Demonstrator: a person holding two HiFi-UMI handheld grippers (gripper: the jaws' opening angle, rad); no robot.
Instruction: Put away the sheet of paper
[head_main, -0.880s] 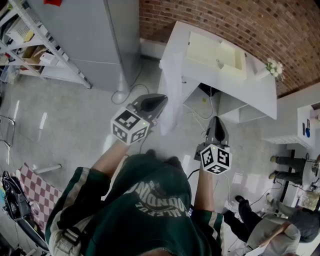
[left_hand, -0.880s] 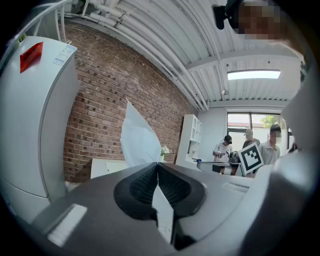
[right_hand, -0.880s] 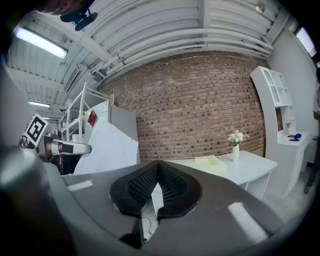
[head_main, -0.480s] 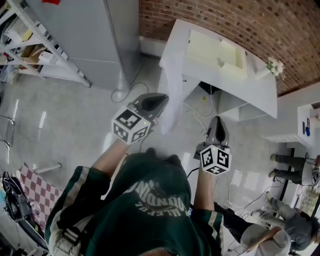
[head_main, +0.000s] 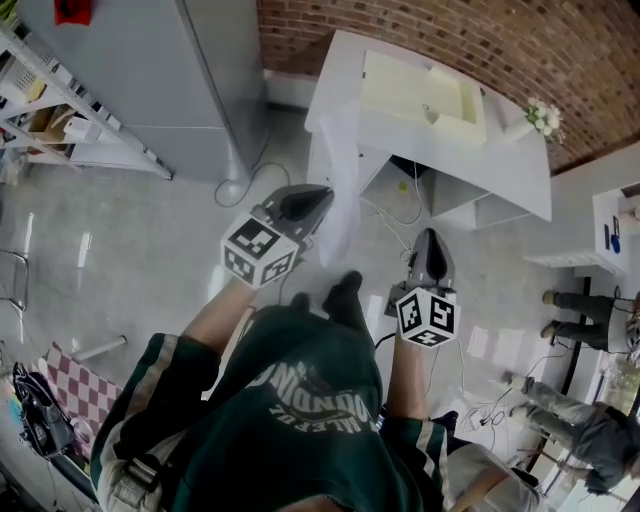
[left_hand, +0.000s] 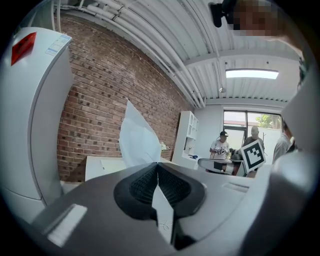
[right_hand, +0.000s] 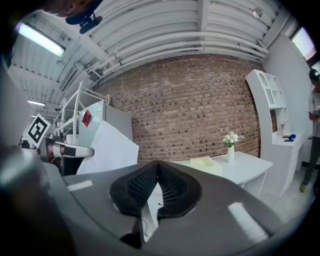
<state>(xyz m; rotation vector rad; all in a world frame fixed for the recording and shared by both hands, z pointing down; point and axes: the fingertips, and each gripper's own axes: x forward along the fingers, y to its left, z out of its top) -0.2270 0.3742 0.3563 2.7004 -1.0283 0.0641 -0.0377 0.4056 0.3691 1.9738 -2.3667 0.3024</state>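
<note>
Left gripper (head_main: 320, 196) jaws pinch the sheet of paper (head_main: 341, 165) short of the desk (head_main: 505, 172); right gripper (head_main: 428, 238) jaws closed, empty. Limp sheet may buckle on arrival.

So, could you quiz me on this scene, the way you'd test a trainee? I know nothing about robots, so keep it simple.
1. True or false: the left gripper is clamped on the sheet of paper.
2. Which of these stands on the white desk, near the pale yellow tray? A) a vase of flowers B) a laptop C) a kettle
3. Fill in the gap: the wall behind the desk is made of ____.

Key:
1. True. The jaws are shut, with the paper sticking out between them.
2. A.
3. Brick.
</note>
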